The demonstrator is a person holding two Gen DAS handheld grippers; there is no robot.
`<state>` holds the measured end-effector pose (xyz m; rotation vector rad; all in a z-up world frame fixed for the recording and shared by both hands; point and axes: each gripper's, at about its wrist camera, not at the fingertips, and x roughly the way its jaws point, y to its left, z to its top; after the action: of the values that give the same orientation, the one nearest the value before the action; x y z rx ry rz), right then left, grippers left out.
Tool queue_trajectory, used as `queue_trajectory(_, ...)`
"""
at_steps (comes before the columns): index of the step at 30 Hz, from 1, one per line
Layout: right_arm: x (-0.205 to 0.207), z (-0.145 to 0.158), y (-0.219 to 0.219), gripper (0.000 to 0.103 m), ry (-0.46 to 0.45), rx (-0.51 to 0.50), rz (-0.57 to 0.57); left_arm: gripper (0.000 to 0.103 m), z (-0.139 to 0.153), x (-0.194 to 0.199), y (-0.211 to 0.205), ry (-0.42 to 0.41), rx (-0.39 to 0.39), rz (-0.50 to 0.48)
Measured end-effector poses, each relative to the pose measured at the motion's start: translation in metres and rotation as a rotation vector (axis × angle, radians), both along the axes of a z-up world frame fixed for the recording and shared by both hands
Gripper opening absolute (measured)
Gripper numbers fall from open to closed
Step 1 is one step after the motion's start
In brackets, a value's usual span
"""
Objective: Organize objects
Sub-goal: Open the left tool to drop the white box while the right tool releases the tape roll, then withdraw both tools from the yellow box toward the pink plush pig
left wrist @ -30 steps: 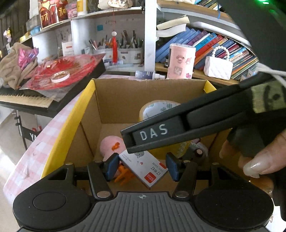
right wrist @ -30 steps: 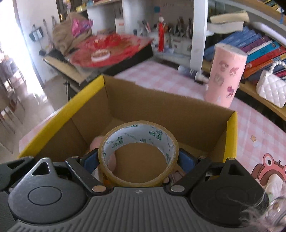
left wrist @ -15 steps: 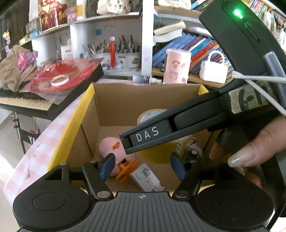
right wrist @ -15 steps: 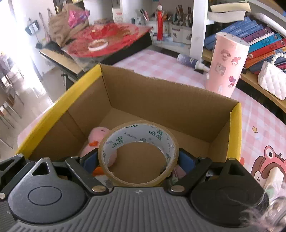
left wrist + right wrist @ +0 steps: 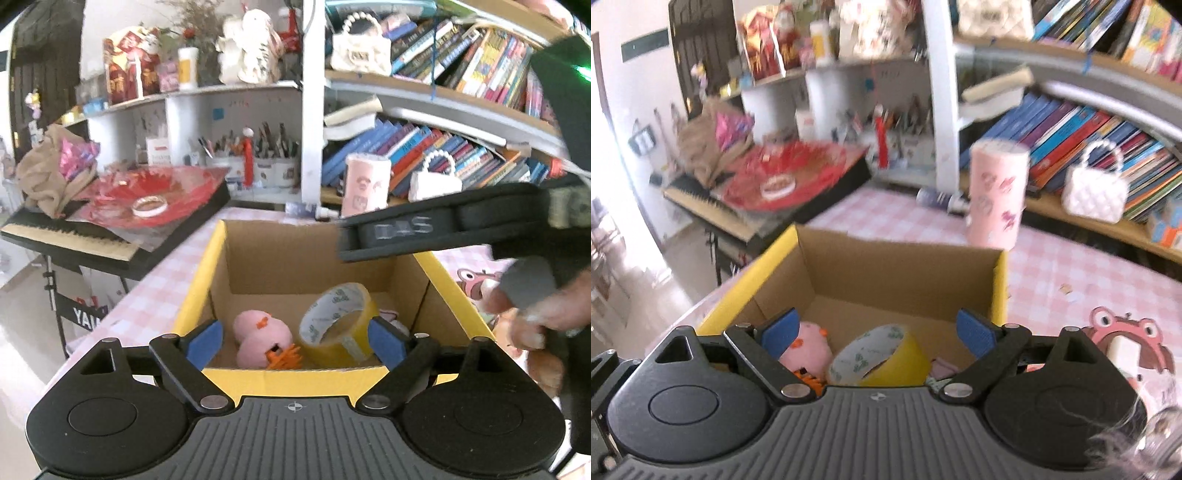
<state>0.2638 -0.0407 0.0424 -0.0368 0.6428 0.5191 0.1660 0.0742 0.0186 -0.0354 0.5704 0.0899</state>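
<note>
Sitting on pink checked tablecloth [image 5: 1089, 273]: cardboard box [image 5: 306, 266] with yellow rim, top open. Inside, tape roll [image 5: 338, 325] tilted on its edge, leaning beside pink plush toy [image 5: 260, 341], the two nearly touching. Left gripper [image 5: 293, 341] above near rim, jaws opening, nothing gripped. Right gripper [image 5: 877, 334] jaws wide, empty, tape lying loose in box below. Hand [image 5: 535, 314] holding right gripper's handle at right.

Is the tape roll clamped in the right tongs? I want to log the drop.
No: the tape roll lies tilted in the cardboard box, apart from the blue pads of the open right tongs.
</note>
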Motion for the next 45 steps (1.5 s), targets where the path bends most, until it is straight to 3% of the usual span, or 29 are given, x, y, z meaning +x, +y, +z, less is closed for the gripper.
queue_trajectory(8, -0.057, 0.014, -0.027, 0.093, -0.128, 0.006, -0.091, 0.091, 0.009, -0.035, 0.021, -0.038, -0.025, 0.099)
queue_trajectory(13, -0.100, 0.006, -0.035, 0.094, -0.182, -0.039, -0.173, 0.092, 0.008, -0.062, 0.033, -0.037, -0.045, 0.136)
queue_trajectory(25, -0.188, -0.040, -0.032, 0.094, -0.111, -0.169, -0.236, 0.092, -0.014, -0.117, 0.024, 0.048, -0.050, 0.047)
queue_trajectory(45, -0.260, -0.056, -0.063, 0.094, -0.046, -0.155, -0.390, 0.092, -0.026, -0.156, -0.005, 0.096, -0.027, -0.131)
